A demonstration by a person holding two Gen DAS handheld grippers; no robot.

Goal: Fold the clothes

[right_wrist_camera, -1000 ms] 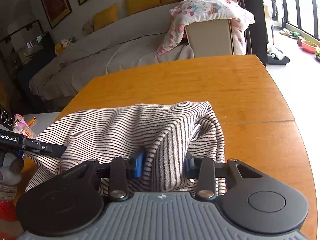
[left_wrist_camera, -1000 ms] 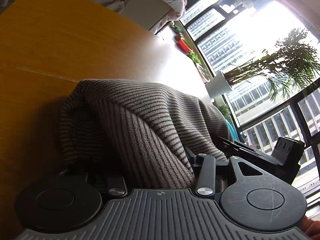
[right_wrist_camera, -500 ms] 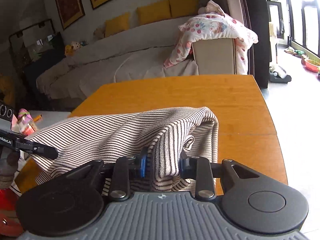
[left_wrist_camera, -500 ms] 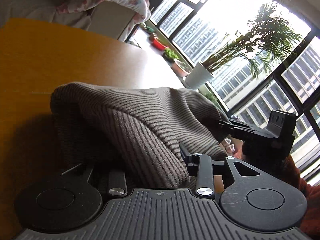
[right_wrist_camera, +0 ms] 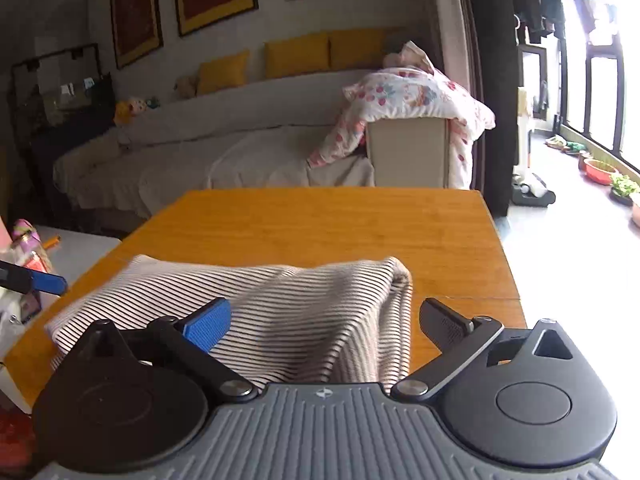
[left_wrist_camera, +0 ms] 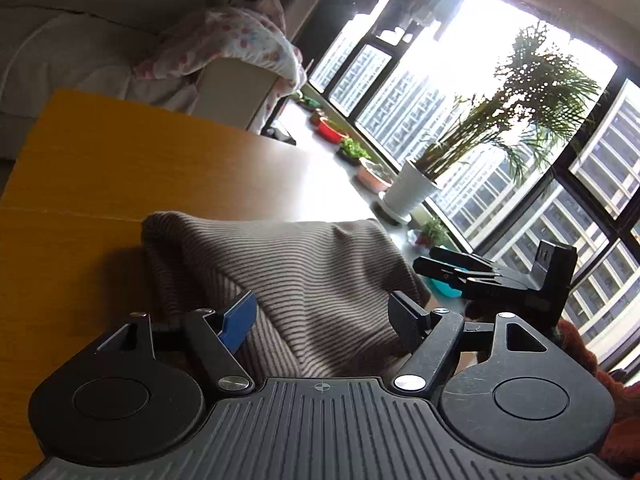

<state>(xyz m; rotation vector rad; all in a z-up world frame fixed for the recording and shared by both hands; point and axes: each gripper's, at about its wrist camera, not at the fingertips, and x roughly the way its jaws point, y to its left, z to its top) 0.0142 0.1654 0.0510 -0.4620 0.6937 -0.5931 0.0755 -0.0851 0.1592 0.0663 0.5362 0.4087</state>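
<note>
From my left wrist, my left gripper (left_wrist_camera: 325,314) stands spread wide, its blue-padded finger (left_wrist_camera: 239,322) and black finger (left_wrist_camera: 408,320) apart with nothing clamped; the striped garment (left_wrist_camera: 296,264) lies heaped on the orange wooden table (left_wrist_camera: 100,176), its near fold running between and under my fingers; my right gripper (left_wrist_camera: 452,270) shows just beyond the cloth's right edge, against the window (left_wrist_camera: 400,112) and the potted palm (left_wrist_camera: 416,192).

From my right wrist, my right gripper (right_wrist_camera: 326,320) is likewise released, fingers (right_wrist_camera: 208,326) splayed; the striped garment (right_wrist_camera: 260,300) rests folded on the table (right_wrist_camera: 340,224), its right corner rising between my fingers, touching neither that I can tell; the blue tip of my left gripper (right_wrist_camera: 44,282) sits at the cloth's far left; the sofa (right_wrist_camera: 224,152) lies beyond.
</note>
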